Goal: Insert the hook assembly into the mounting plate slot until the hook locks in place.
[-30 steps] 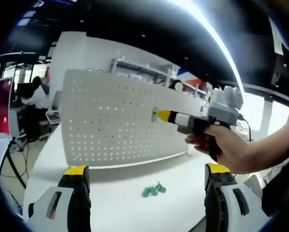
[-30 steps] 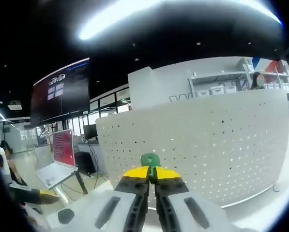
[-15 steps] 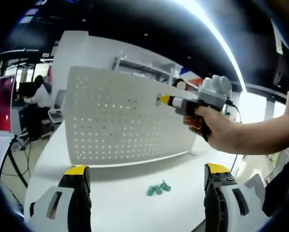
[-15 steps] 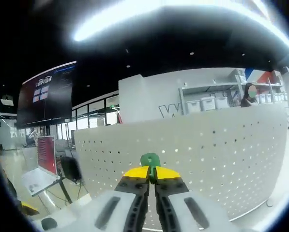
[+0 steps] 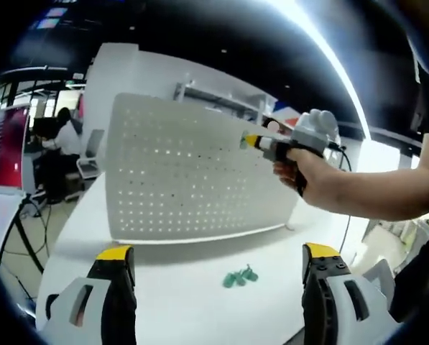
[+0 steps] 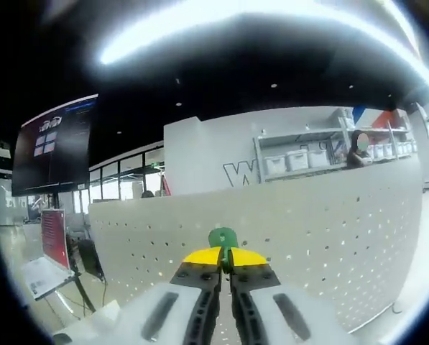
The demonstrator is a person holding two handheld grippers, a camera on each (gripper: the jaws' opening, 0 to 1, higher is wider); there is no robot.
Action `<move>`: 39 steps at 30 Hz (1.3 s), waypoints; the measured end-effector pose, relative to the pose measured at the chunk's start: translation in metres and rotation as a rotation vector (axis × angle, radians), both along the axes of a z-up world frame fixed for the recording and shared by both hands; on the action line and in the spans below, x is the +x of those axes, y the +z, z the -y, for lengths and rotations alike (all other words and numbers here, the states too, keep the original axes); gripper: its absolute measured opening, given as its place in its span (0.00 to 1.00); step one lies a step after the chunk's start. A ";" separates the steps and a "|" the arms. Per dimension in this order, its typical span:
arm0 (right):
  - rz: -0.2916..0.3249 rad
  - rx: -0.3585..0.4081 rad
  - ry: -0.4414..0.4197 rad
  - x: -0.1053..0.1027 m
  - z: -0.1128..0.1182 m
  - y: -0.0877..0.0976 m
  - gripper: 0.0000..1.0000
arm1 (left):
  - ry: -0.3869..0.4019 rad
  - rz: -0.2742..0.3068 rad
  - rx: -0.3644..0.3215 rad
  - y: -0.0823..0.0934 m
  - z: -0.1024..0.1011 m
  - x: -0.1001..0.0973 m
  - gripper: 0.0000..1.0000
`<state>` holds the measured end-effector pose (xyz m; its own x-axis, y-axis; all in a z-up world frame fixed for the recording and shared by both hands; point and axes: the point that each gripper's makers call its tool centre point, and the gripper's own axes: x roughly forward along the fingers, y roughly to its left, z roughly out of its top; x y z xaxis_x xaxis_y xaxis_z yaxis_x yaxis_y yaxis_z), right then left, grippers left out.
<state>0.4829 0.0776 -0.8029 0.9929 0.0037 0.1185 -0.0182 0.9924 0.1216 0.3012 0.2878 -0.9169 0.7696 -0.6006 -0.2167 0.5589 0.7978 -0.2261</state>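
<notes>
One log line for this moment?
right hand-held gripper: shut on green plastic hook | at white perforated panel top | left hand-held gripper: open | spare green hooks on table

A white tabletop [image 5: 164,287] carries everything. In the left gripper view, at about nine o'clock, a person in white [image 5: 62,135] sits at a desk beside a red panel [image 5: 4,147]. In the right gripper view, a dark wall screen [image 6: 52,154] hangs at ten o'clock, and shelves with white bins [image 6: 300,159] stand at two o'clock.
</notes>
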 end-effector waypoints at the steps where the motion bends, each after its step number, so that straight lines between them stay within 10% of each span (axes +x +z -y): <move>1: 0.003 0.002 -0.004 0.002 0.002 0.002 0.00 | -0.002 0.000 0.001 0.000 0.000 0.000 0.98; 39: 0.013 0.023 -0.079 0.029 0.016 0.000 0.00 | 0.035 -0.019 -0.034 -0.001 -0.005 0.010 0.95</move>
